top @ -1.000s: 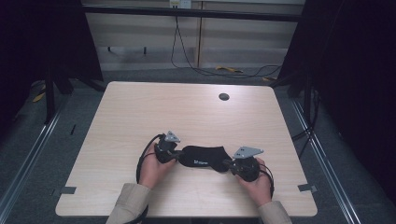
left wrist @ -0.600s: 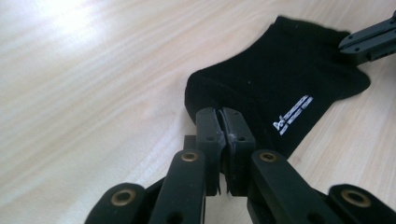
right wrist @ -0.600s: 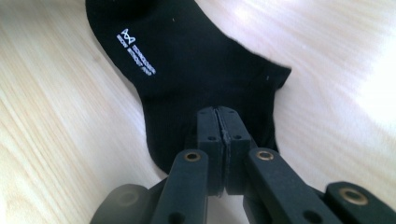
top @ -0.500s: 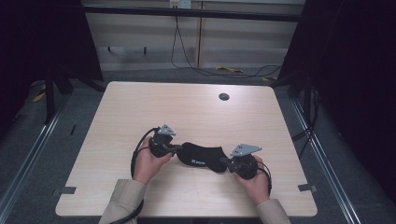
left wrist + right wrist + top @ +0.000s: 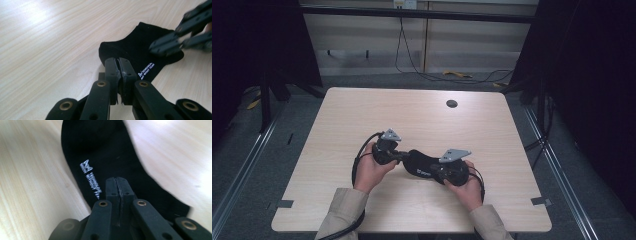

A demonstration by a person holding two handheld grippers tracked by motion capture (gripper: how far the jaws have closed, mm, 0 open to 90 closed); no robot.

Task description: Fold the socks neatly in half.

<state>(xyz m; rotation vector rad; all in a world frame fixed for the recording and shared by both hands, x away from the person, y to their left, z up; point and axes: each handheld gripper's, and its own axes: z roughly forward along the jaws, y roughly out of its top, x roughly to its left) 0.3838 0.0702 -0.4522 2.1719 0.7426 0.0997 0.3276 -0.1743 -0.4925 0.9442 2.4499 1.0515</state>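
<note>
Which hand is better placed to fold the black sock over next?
Probably the left. The left gripper is shut on the sock at its very end; the right gripper is shut on the other end, with the sock stretched between them.

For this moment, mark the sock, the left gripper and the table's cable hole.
sock (image 5: 140,47): left gripper view, plain black fabric above the white print.
left gripper (image 5: 119,65): left gripper view, seam between its closed jaw tips.
cable hole (image 5: 452,104): high view, middle of the dark round hole.
</note>
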